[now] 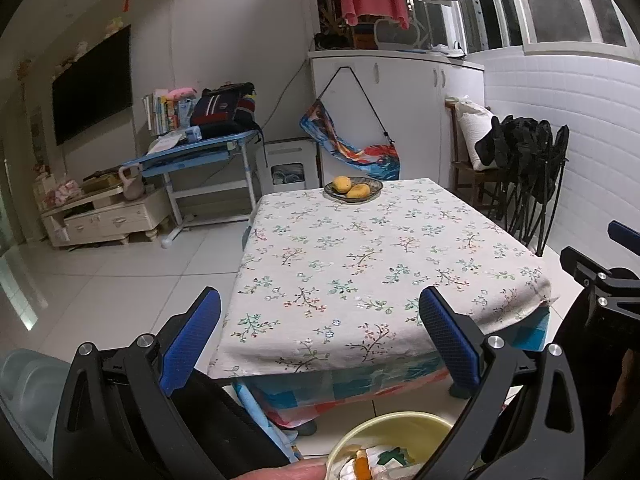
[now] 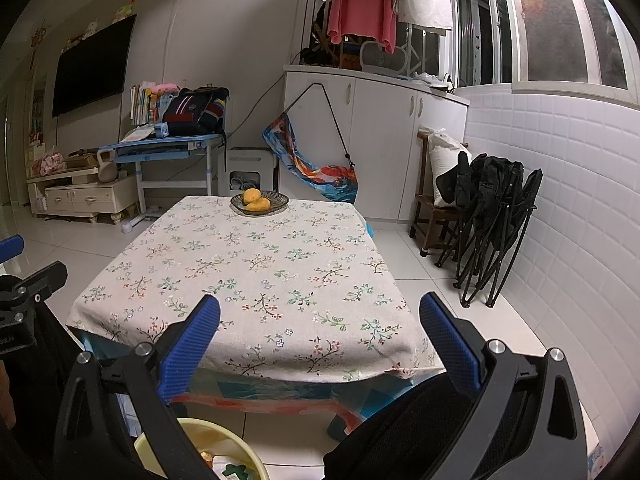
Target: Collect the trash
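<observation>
While both grippers hang over the near edge of the table, the left gripper and right gripper have their blue fingers spread wide with nothing between them. Trash sits in the yellow bin on the floor below; a fruit plate sits at the far end.

White tiled floor, glossy. Table with floral cloth centre frame; dish of yellow fruit at far edge. Dark TV on wall upper left; blue desk below, stacked with books, bag. White cabinets centre back. Folded black chairs right, against white tiled wall. Window upper right, apparently dark outside.
</observation>
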### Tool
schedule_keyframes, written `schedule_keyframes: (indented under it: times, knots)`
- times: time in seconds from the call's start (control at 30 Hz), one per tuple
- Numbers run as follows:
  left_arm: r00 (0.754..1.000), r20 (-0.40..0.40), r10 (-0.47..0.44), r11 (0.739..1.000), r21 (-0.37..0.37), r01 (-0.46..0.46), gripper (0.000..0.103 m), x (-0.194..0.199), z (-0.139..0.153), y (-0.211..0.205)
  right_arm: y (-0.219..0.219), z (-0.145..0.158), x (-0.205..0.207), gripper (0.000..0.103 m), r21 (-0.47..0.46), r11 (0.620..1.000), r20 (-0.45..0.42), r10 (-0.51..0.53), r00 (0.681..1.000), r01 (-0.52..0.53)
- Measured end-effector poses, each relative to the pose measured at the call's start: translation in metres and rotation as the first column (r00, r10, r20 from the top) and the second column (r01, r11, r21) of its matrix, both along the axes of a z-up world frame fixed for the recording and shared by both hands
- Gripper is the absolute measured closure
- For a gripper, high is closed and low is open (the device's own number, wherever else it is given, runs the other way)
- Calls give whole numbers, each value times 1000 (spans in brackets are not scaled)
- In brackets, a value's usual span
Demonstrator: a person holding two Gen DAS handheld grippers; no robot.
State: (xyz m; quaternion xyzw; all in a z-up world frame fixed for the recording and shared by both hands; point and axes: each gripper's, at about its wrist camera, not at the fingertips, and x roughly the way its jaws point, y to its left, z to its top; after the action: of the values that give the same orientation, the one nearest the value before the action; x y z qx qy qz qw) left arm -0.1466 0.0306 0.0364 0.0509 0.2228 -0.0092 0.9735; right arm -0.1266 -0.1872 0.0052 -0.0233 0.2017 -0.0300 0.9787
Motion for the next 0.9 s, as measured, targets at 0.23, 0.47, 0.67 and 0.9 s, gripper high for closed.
schedule_keyframes:
  times: [0.23, 0.47, 0.67, 0.9]
  knots:
    - [1000, -9, 15, 1000, 5, -15, 7, 1, 1, 0, 0, -2, 0, 7, -5, 1000, -7, 4, 1000, -4]
    - [999, -21, 28, 1000, 1, -28, 7, 3, -2, 1, 0, 0, 1, 7, -6, 1000, -8, 6, 1000, -6]
    - [1000, -17, 26, 1000, 12, -26, 7, 3, -1, -2, 1, 0, 2, 7, -7, 1000, -8, 6, 1000, -6]
    - [999, -17, 31, 999, 9, -31, 7, 4, -1, -4, 0, 0, 2, 7, -7, 1000, -9, 6, 1000, -6]
